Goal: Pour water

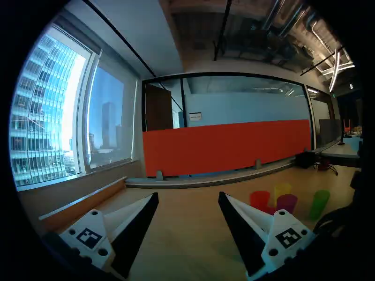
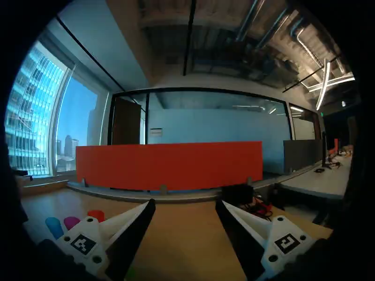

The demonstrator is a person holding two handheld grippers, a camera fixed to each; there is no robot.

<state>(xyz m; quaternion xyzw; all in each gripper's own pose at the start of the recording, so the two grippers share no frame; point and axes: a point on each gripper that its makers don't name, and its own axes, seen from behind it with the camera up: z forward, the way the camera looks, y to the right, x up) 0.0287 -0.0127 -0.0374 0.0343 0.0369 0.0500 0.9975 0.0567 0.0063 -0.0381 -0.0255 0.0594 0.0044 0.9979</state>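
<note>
My left gripper point(image 1: 187, 195) has its jaws spread wide with nothing between them, held over the wooden worktop point(image 1: 187, 239). Just past its right-hand finger stands a cluster of cups: a red cup point(image 1: 259, 199), a yellow cup point(image 1: 282, 189) and a purple cup point(image 1: 287, 203) close together, with a green cup point(image 1: 320, 203) a little apart to their right. Beyond them an orange partition point(image 1: 225, 145) runs along the worktop's far edge, and a tall window point(image 1: 47, 126) sits off to the left.

My right gripper point(image 2: 184, 202) is also spread and empty. Beside its left finger I can see a blue cup point(image 2: 54, 227), then a purple one and a red one, low on the worktop.
</note>
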